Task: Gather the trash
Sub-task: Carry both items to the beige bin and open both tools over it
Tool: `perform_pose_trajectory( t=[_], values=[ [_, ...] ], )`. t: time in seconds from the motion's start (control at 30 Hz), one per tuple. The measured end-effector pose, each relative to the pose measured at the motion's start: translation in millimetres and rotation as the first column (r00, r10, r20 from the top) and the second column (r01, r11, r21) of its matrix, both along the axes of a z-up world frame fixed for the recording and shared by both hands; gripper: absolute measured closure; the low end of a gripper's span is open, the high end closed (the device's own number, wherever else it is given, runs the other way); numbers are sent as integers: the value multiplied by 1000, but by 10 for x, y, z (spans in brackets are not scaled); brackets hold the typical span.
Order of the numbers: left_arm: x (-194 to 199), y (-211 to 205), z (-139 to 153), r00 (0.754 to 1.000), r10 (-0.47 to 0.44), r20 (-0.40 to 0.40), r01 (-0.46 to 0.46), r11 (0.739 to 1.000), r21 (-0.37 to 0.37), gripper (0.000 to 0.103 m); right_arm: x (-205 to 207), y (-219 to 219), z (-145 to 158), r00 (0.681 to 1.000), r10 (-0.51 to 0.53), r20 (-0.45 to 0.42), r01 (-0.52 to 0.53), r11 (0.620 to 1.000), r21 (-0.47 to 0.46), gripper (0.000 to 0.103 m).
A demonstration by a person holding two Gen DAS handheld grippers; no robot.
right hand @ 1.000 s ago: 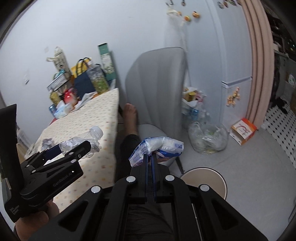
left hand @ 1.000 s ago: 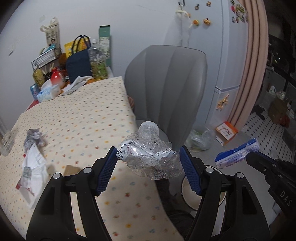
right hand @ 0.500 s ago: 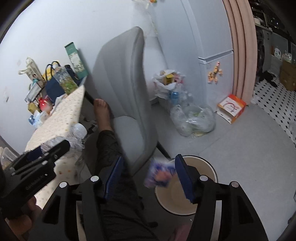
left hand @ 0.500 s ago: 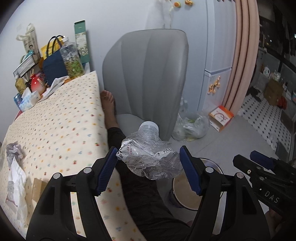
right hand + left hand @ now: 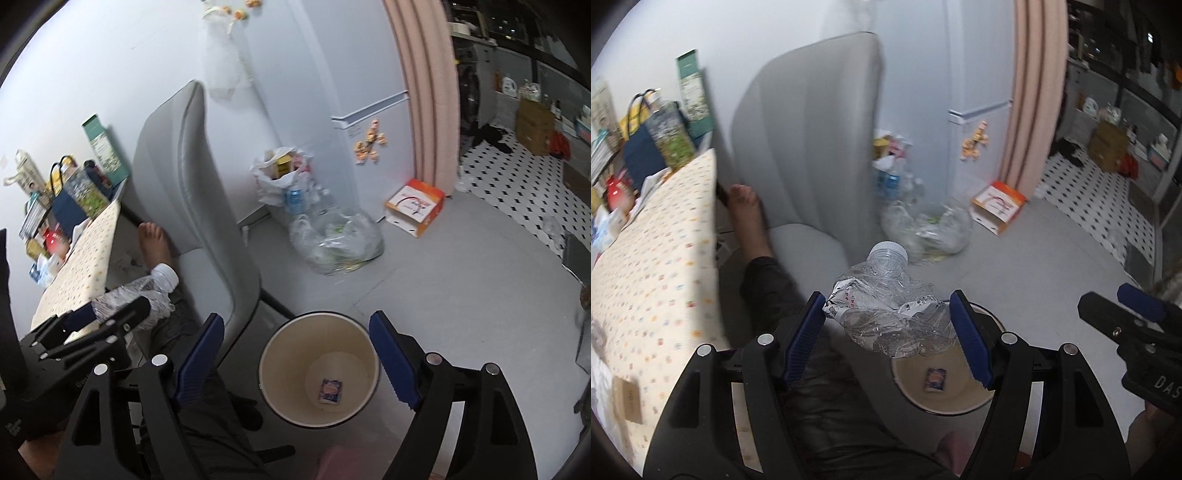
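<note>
the left claw (image 5: 888, 334) pinches the crushed bottle (image 5: 886, 314) just above the bin (image 5: 319, 369). the right claw (image 5: 297, 360) is opening, empty; 1 small packet (image 5: 330, 391) lies inside the bin. next, i think, the left claw must spread over the bin.

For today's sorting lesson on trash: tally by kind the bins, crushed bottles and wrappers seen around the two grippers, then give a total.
Round bin: 1
Crushed clear bottle, clamped in the left gripper: 1
Small wrapper on the bin's bottom, below the opening, empty right gripper: 1
Total: 3
</note>
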State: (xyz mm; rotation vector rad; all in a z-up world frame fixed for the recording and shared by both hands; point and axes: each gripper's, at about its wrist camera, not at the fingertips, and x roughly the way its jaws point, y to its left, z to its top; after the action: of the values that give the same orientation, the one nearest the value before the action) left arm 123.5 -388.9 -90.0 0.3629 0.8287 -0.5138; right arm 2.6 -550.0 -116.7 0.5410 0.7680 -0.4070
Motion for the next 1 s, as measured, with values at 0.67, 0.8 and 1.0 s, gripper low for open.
perform_pose_trajectory(
  t=[0.67, 0.8, 1.0],
  values=[
    [28, 345, 239, 998, 61, 9, -60, 996, -58, 6, -6, 132, 179, 999, 35, 37, -34, 999, -13, 23],
    [64, 662, 332, 992, 123, 28, -121, 989, -80, 6, 53, 348, 303, 995, 77, 60, -75, 997, -31, 17],
    [62, 1114, 490, 978, 202, 56, -194, 973, -122, 6, 169, 720, 457, 987, 141, 75, -137, 989, -57, 12]
  ],
)
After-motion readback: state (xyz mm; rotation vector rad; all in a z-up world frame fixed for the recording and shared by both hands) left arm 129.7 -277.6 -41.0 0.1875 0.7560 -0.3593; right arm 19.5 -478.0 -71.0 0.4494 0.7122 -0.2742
